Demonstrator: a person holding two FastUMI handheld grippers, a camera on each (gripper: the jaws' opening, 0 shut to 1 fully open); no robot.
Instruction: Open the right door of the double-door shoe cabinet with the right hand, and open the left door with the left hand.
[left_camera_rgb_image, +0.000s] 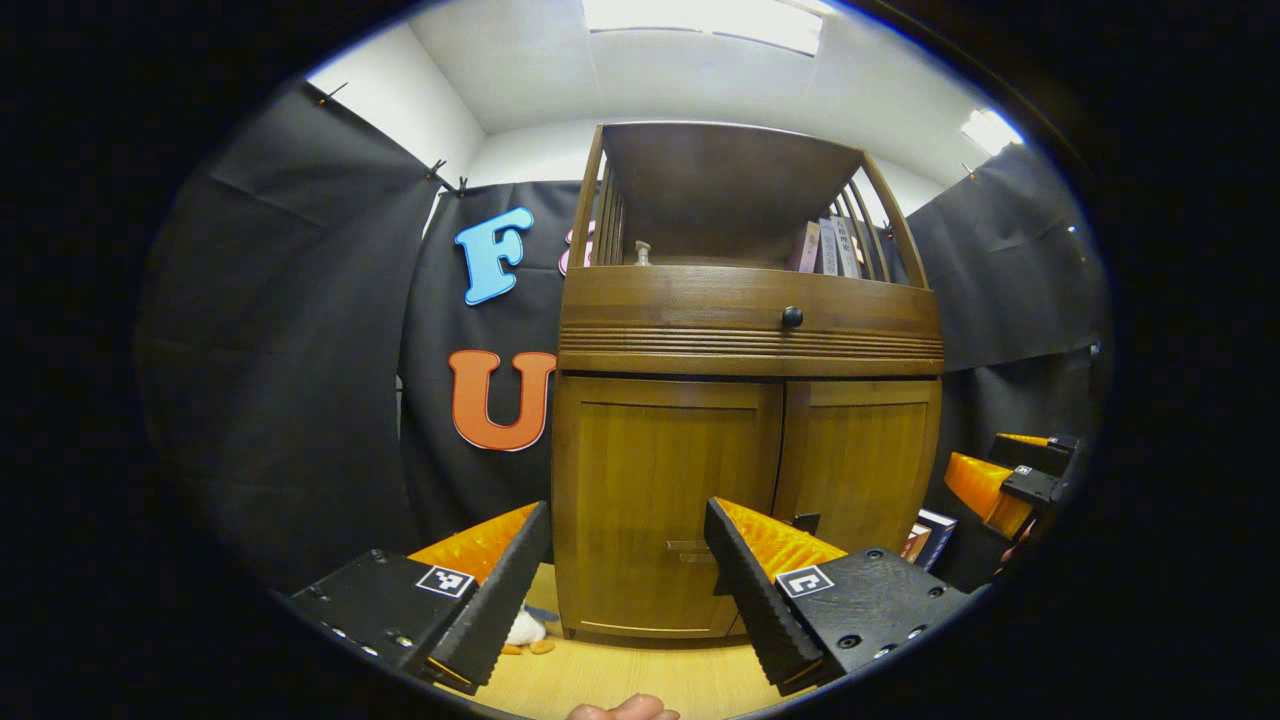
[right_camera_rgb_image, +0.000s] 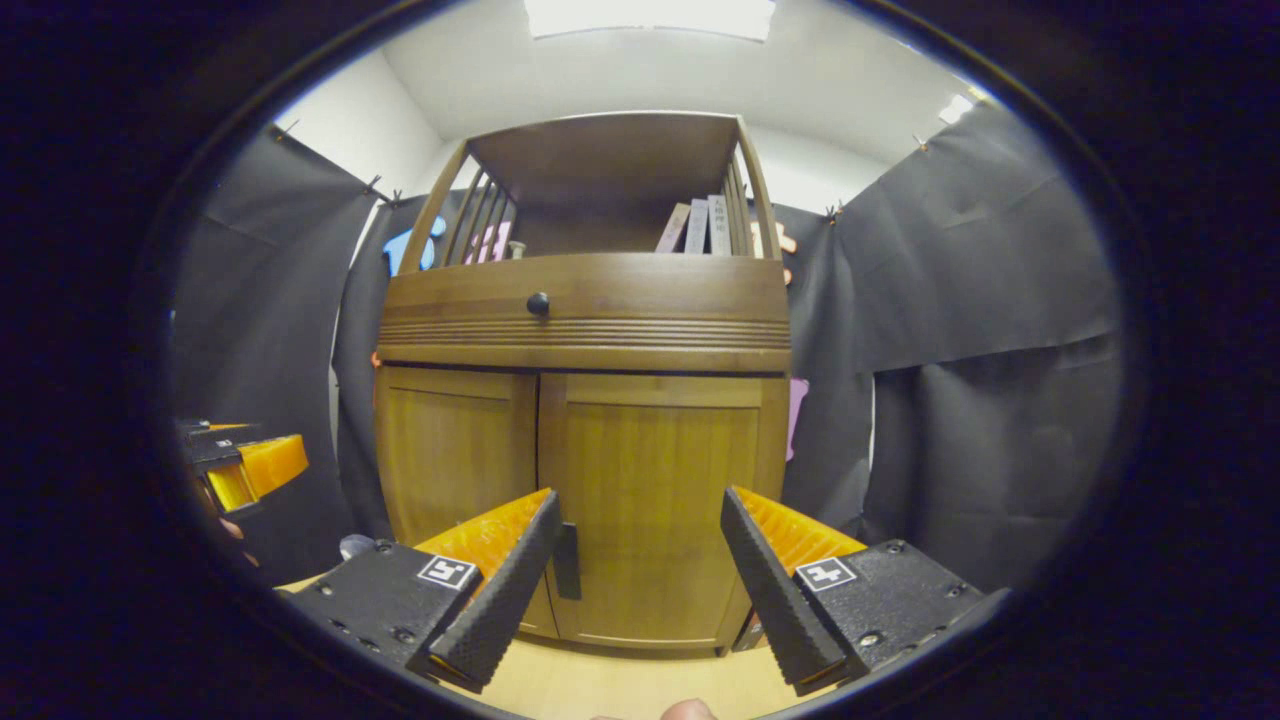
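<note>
**Both doors shut, grippers waiting in front**

The cabinet (right_camera_rgb_image: 580, 400) stood closed ahead. The right gripper (right_camera_rgb_image: 635, 560), released and holding nothing, faced the right door (right_camera_rgb_image: 655, 500); that door's upright handle (right_camera_rgb_image: 567, 560) lay just left of the gap, beside its left finger. The left gripper (left_camera_rgb_image: 625, 570), also spread, faced the left door (left_camera_rgb_image: 660, 500), apart from it.

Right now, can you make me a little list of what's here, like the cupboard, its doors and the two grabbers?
cabinet: wooden shoe cabinet, standing on a pale wood floor
left door: shut
right door: shut
drawer knob: dark, round, above the doors
top shelf: a few books standing at its right end
left gripper: open, facing the left door, not touching it
right gripper: open, facing the right door, not touching it
</note>
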